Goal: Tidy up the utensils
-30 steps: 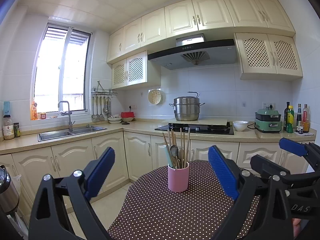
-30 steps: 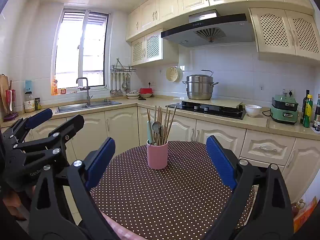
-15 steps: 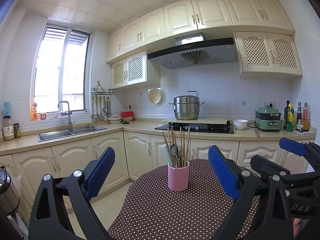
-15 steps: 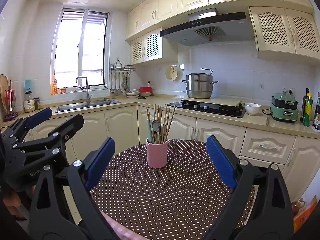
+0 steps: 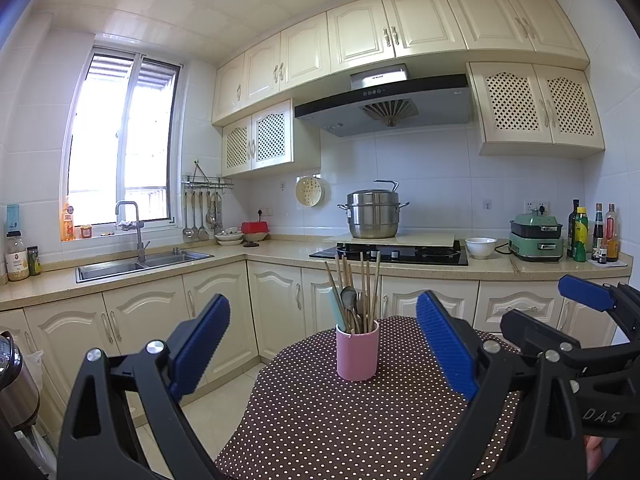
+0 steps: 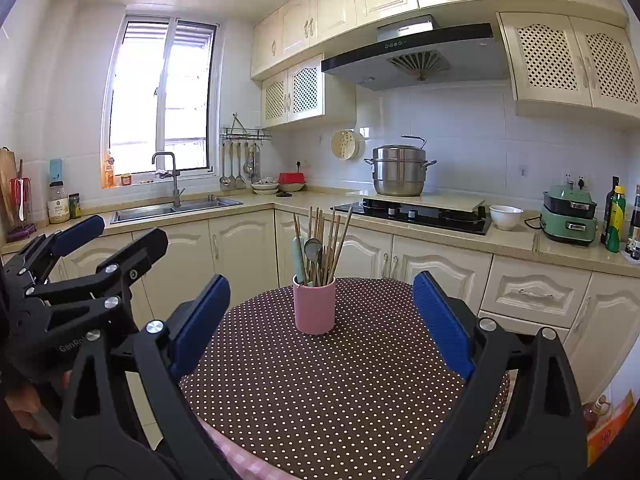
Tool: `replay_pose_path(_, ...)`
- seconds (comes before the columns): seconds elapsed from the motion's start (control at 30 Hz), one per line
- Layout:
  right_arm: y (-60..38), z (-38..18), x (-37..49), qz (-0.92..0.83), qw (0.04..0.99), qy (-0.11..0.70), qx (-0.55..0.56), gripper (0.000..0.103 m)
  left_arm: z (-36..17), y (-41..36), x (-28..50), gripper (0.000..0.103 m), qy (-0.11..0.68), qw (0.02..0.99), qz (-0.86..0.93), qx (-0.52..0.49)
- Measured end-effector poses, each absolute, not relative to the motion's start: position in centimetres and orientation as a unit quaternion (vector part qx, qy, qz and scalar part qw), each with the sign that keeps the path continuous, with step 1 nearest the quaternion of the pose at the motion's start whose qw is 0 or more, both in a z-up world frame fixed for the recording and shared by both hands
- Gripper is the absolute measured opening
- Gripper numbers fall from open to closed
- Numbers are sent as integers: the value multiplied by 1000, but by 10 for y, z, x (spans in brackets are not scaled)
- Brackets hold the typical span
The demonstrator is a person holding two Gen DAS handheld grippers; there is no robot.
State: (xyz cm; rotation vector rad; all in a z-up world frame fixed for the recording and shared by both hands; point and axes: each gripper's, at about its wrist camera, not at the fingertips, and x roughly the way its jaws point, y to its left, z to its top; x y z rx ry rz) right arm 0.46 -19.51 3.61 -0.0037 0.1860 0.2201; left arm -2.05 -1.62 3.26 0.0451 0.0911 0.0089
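Observation:
A pink cup [image 5: 357, 354] stands upright on a round table with a brown polka-dot cloth [image 5: 320, 420]. It holds several wooden chopsticks [image 5: 370, 280], a metal spoon [image 5: 349, 296] and a pale green utensil. It also shows in the right wrist view [image 6: 314, 307]. My left gripper [image 5: 322, 354] is open and empty, held above the table short of the cup. My right gripper [image 6: 320, 324] is open and empty, also short of the cup. The right gripper shows at the right edge of the left wrist view [image 5: 586, 294].
Kitchen counters run behind the table with a sink [image 5: 140, 264], a hob with a steel pot [image 5: 373, 214], a white bowl [image 5: 480, 247], a green cooker [image 5: 536, 236] and bottles [image 5: 580, 234]. A kettle [image 5: 16, 384] stands at the left edge.
Both views have shifted very slightly; the cup and the grippers keep their places and both stay open.

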Motion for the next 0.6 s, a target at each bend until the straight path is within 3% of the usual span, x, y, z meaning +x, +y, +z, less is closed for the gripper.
replay_pose_path(0.6, -195, 30, 5, 110, 989, 96, -2, 91, 25, -10, -19, 92, 48, 999, 5, 23)
